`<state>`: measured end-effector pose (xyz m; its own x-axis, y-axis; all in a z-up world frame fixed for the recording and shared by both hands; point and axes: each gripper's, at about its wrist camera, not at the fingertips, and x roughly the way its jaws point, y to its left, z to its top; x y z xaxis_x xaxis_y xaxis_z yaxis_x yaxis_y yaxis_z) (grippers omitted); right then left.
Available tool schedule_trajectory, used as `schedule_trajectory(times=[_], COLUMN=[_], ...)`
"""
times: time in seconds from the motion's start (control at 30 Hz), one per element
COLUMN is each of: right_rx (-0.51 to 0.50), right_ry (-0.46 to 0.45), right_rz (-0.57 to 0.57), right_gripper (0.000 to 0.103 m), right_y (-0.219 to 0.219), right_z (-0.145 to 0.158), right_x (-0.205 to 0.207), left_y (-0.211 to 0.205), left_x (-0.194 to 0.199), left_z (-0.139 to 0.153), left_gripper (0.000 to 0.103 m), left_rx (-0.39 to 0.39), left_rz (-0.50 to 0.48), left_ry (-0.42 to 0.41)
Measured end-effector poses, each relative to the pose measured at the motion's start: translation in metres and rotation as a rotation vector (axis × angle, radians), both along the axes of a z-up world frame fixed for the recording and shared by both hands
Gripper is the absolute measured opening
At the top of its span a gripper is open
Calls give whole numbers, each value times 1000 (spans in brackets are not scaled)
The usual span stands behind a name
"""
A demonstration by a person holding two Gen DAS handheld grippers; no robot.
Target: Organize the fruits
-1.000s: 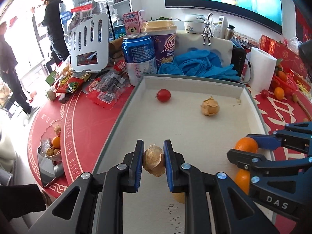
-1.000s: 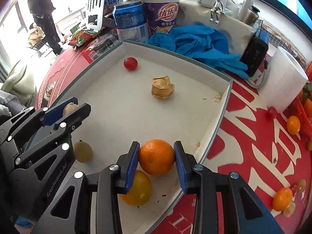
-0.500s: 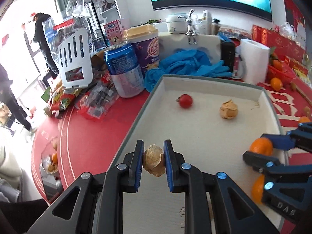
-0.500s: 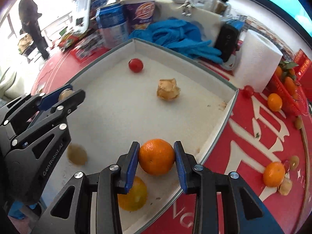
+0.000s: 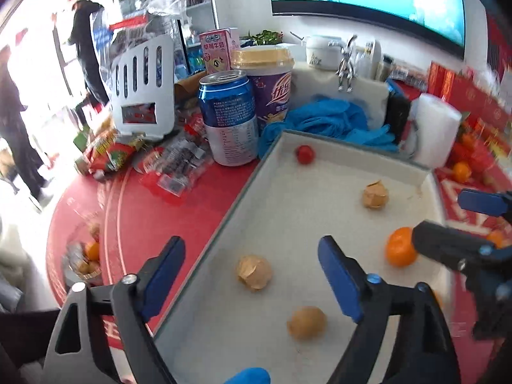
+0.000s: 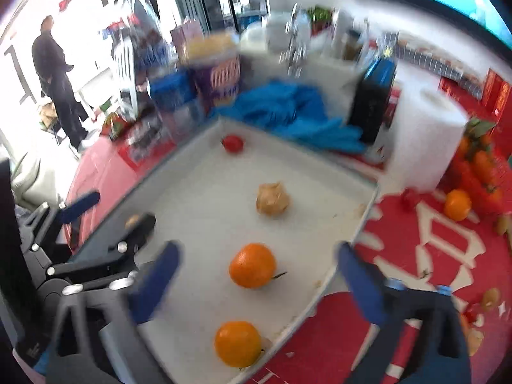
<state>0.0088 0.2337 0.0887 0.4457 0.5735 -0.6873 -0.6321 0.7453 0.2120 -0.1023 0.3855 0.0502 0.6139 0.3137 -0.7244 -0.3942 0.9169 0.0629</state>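
So the round orange tangerine (image 6: 252, 265) sits loose on the floor of the shallow white cardboard tray (image 6: 198, 188), dead centre ahead of my right gripper (image 6: 256, 284), whose jaws have just sprung wide with nothing pinched. Same on the other side: the papery tan husked berry (image 5: 254, 271) lies free between my left gripper (image 5: 252, 275) jaws, also just opened. More loose fruit lies out right on the red tablecloth (image 6: 425, 256), so the right hand's nearer for that, I reckon.
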Motion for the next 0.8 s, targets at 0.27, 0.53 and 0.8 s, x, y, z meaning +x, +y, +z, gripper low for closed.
schedule_trajectory(times=[0.27,0.53,0.8], right_rx=[81,91,-125], right_ry=[38,147,126], right_rz=[-110,-371,-504], right_gripper=[103,102,102], right_y=[-78,-200,-254], right_z=[15,-25,-69], right_x=[-5,-7,-19], left_y=[-64,-162,-225], left_x=[-23,-16,24], left_z=[34,6,-39], left_gripper=[103,103,103], left_rx=[-47,-65,-10], left_rz=[-186,-396,-421], left_ry=[-78,9,156])
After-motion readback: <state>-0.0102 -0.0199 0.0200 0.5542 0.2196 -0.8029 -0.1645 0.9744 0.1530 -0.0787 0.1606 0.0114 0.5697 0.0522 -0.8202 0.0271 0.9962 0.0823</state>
